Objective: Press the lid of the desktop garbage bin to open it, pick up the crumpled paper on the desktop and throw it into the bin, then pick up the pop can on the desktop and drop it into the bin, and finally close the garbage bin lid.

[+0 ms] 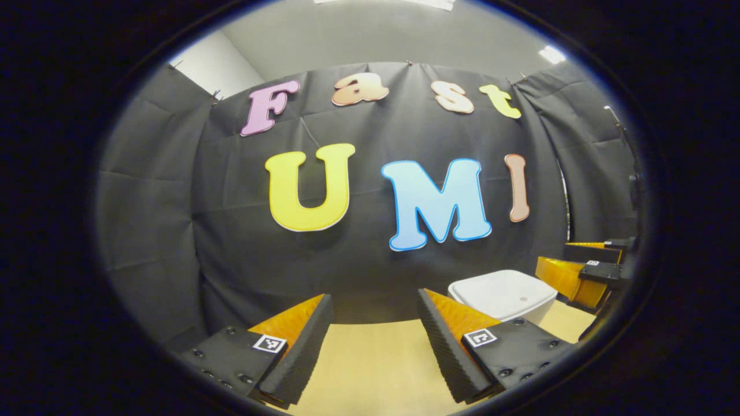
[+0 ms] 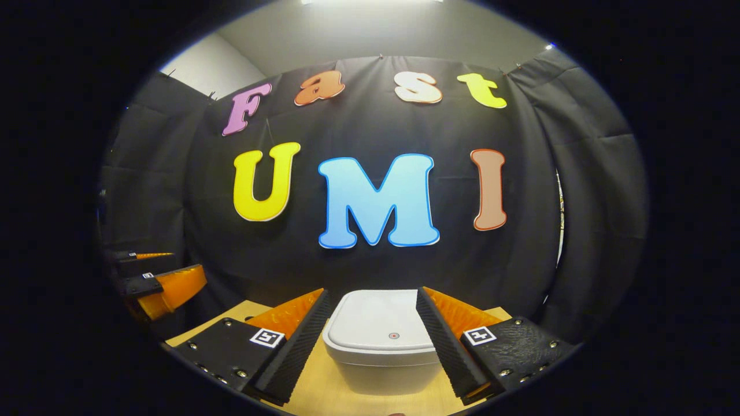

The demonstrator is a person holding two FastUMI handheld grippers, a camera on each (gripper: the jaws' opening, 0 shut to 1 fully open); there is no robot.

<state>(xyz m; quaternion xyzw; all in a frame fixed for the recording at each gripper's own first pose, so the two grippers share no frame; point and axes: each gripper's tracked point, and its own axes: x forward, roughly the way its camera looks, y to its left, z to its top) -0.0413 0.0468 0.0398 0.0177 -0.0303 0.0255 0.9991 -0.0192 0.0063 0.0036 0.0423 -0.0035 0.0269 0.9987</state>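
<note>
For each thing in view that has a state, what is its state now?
Garbage bin: upright on the table.
Bin lid: closed.
Left gripper: jaws open, holding nothing.
Right gripper: jaws open, holding nothing, lined up with the bin.

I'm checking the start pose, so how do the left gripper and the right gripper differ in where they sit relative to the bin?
The right gripper points straight at the white bin, whose closed lid shows between its fingers; the left gripper points past it, with the bin off to its right. Bare tabletop lies ahead of the left gripper. Both grippers are open and hold nothing.
</note>
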